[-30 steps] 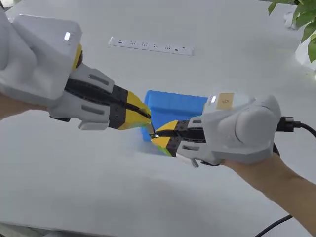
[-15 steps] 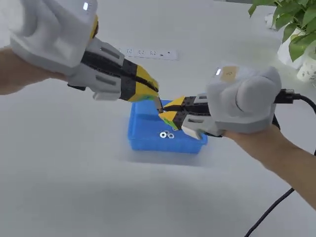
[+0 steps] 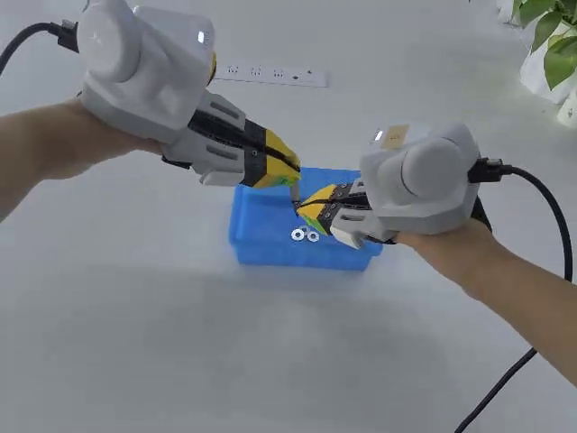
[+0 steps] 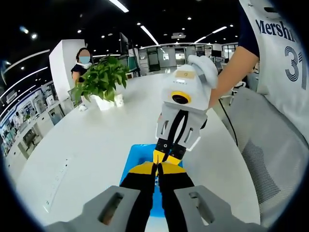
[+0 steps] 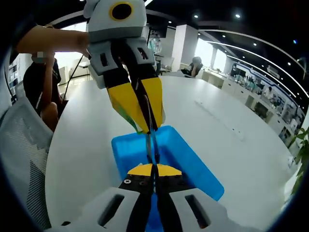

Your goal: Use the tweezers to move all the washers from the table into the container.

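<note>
Looked like an open-plan office or showroom hall. Big white table with a power strip lying on it and a potted plant at the far end. Dark ceiling with strip lights, white pillar, mesh office chair, rows of desks further back, a person sat there.

Cut-off lettering "Mershi" and number 31 on the person's white jersey.
</note>
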Demonstrator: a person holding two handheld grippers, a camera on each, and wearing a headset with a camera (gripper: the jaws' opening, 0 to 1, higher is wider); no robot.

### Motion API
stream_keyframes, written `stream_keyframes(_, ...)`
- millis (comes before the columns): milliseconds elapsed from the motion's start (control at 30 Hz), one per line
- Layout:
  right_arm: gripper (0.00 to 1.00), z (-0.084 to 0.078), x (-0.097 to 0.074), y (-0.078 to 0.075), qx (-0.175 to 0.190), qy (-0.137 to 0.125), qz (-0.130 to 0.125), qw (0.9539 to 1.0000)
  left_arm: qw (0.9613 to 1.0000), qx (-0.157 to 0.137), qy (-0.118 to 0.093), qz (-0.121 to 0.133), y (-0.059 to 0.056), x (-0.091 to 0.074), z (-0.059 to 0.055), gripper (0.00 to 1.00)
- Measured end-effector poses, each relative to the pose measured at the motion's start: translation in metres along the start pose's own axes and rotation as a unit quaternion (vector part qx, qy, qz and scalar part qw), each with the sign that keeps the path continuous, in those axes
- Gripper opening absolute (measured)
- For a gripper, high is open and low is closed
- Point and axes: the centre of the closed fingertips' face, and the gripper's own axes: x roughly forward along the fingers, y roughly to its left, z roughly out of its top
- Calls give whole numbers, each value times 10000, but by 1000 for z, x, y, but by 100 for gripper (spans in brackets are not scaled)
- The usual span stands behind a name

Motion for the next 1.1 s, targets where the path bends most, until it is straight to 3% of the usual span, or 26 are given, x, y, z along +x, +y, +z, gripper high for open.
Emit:
stream_keyframes(167,6,2,-6,-2,36,-24,-77,10000,10000,-25,-3,15,-1,-1,-4,6)
stream_keyframes(333,13,5,-18,6,19,-58,-69,10000,9999,138,-17,31,-10,-7,7,6)
stream_keyframes(467,18,17,-23,18,-104,-234,99,9996,9993,326,-168,-1,-19,-16,24,6)
stream_keyframes(500,18,28,-25,22,-243,-351,127,9990,9978,584,-258,-150,-33,-28,43,6)
stream_keyframes(600,17,42,-32,26,-240,-637,201,9975,9968,716,-291,-186,-41,-37,53,6)
stream_keyframes(867,14,72,-56,41,29,-1307,640,9893,9952,790,-547,-178,-56,-55,76,6)
stream_keyframes(967,13,77,-65,51,-80,-1383,779,9873,9949,785,-603,-185,-63,-59,82,6)
stream_keyframes(1100,14,80,-70,59,-274,-1369,740,9874,9947,821,-563,-260,-75,-60,84,6)
